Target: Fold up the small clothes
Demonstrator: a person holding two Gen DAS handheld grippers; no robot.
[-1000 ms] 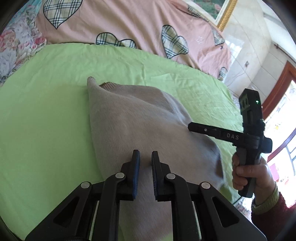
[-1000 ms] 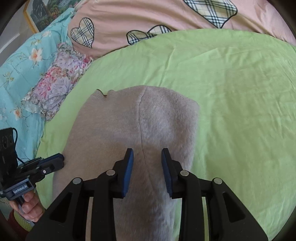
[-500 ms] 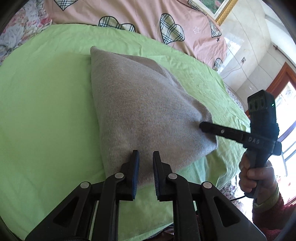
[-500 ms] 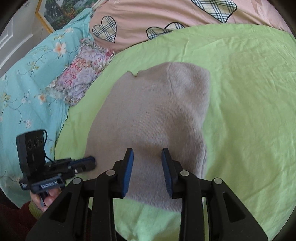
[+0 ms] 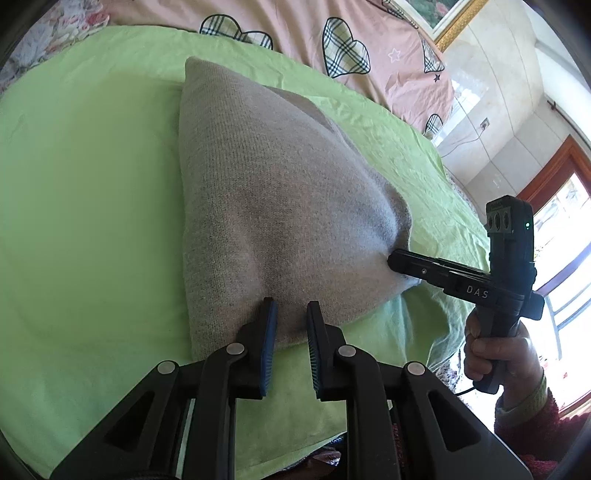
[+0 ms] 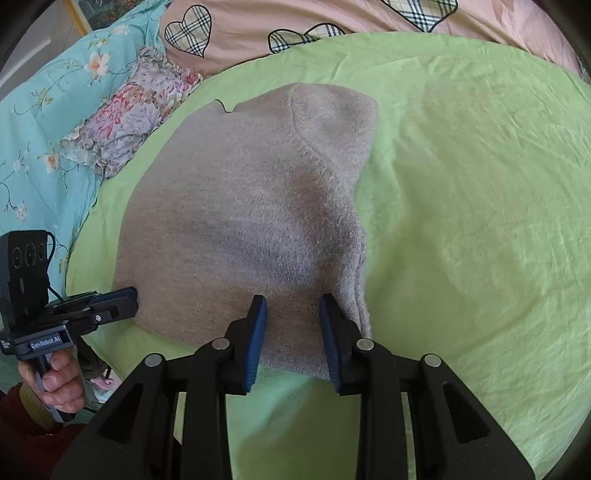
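Note:
A beige knitted sweater (image 5: pixel 277 184) lies spread on the green sheet (image 5: pixel 92 221), collar end far from me and hem toward me. My left gripper (image 5: pixel 290 317) is shut on the hem near one corner, with cloth bunched between its blue pads. In the right wrist view the same gripper (image 6: pixel 125 297) sits at the sweater's (image 6: pixel 258 203) left near corner. My right gripper (image 6: pixel 293 314) holds the hem at the other corner; its jaws are closing with knit between them. The left wrist view shows its tip (image 5: pixel 397 262) puckering the cloth.
The green sheet (image 6: pixel 461 184) ends close in front of both grippers at the bed's near edge. A pink quilt with checked hearts (image 5: pixel 295 29) lies beyond the sweater. A floral pillow (image 6: pixel 125 110) and a turquoise cover (image 6: pixel 44 110) lie to the left. A hand (image 5: pixel 498 354) holds the right gripper.
Both grippers have drawn back toward the bed's near edge and sunk a little. The sweater came with them and now lies stretched out, its hem at the fingertips.

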